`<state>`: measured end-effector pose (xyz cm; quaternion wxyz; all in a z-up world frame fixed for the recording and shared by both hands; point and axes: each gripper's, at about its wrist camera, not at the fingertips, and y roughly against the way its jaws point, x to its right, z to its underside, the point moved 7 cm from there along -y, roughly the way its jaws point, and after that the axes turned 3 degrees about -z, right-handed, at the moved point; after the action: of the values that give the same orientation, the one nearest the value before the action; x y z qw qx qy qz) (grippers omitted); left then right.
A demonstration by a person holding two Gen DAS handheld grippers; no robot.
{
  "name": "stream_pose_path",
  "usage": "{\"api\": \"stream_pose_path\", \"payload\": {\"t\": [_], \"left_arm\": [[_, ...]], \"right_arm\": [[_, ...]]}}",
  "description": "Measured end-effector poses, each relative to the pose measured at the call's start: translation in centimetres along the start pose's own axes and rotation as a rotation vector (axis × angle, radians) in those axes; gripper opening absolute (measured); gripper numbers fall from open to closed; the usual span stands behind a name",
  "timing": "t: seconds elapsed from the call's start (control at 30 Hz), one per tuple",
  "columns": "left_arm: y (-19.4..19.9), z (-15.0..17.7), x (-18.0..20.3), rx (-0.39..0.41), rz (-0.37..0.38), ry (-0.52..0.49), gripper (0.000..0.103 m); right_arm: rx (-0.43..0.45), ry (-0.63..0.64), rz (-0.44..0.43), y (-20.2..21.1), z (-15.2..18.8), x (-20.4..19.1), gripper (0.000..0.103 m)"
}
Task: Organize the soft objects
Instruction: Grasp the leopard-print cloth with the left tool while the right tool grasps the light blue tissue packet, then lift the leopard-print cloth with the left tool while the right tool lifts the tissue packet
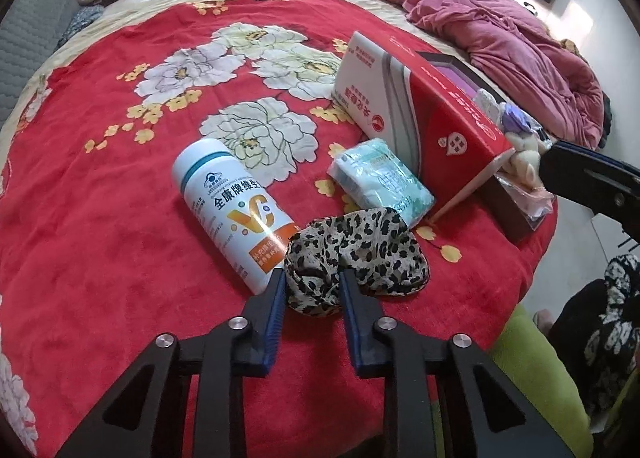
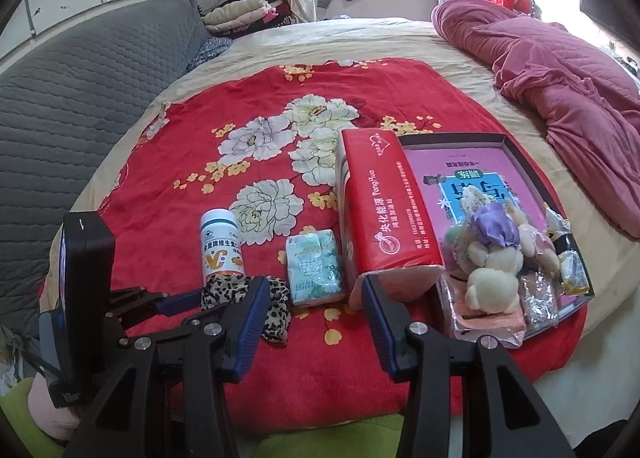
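Observation:
A leopard-print cloth (image 1: 360, 250) lies bunched on the red flowered blanket (image 1: 100, 218), and my left gripper (image 1: 311, 290) is shut on its near end, blue pads pressing both sides. Beside it lie a white vitamin bottle (image 1: 232, 206) and a small teal tissue pack (image 1: 380, 178). A big red tissue pack (image 2: 384, 218) leans against a dark tray (image 2: 452, 137) that holds a cream plush toy (image 2: 492, 278) and small packets. My right gripper (image 2: 314, 298) hovers open above the blanket just before the red pack, nothing between its fingers. The left gripper (image 2: 172, 302) with the leopard cloth (image 2: 276, 318) also shows there.
A rumpled pink quilt (image 2: 560, 78) fills the bed's right side. A grey quilted headboard (image 2: 80, 90) runs along the left, with folded clothes (image 2: 240, 10) at the far corner. A green cushion (image 1: 520, 338) and a person's patterned clothing (image 1: 612, 318) sit at the near bed edge.

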<state>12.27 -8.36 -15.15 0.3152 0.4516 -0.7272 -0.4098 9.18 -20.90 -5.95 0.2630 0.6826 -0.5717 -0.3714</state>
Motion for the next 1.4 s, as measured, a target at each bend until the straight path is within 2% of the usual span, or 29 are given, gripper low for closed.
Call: {"api": "stream_pose_path", "payload": {"t": [0.1, 0.2, 0.43, 0.57, 0.73, 0.87, 1.03, 1.4], "left_arm": [[-0.2, 0.1, 0.0, -0.007, 0.022, 0.01, 0.012], [0.0, 0.2, -0.2, -0.005, 0.041, 0.012, 0.008], [1.1, 0.1, -0.6, 0.01, 0.099, 0.024, 0.006], [1.9, 0.9, -1.0, 0.009, 0.105, 0.015, 0.006], [3.0, 1.9, -1.6, 0.016, 0.124, 0.003, 0.006], [3.7, 2.3, -2.5, 0.029, 0.125, 0.015, 0.006], [4.1, 2.6, -3.5, 0.036, 0.149, 0.038, 0.006], [3.5, 2.7, -3.7, 0.028, 0.173, 0.048, 0.006]], "right_arm": [[-0.013, 0.009, -0.001, -0.6, 0.1, -0.4, 0.047], [-0.03, 0.022, -0.002, -1.4, 0.3, -0.9, 0.047], [-0.077, 0.031, 0.009, -3.8, 0.0, -2.3, 0.047], [-0.105, 0.015, 0.018, -5.6, -0.6, -2.6, 0.047], [-0.166, 0.008, 0.071, -8.7, -1.0, -2.8, 0.047], [-0.214, 0.025, 0.164, -11.0, -0.7, -2.8, 0.047], [-0.262, 0.02, 0.228, -13.3, -0.3, -2.3, 0.047], [-0.29, 0.084, 0.369, -16.0, -0.2, -2.0, 0.048]]}}
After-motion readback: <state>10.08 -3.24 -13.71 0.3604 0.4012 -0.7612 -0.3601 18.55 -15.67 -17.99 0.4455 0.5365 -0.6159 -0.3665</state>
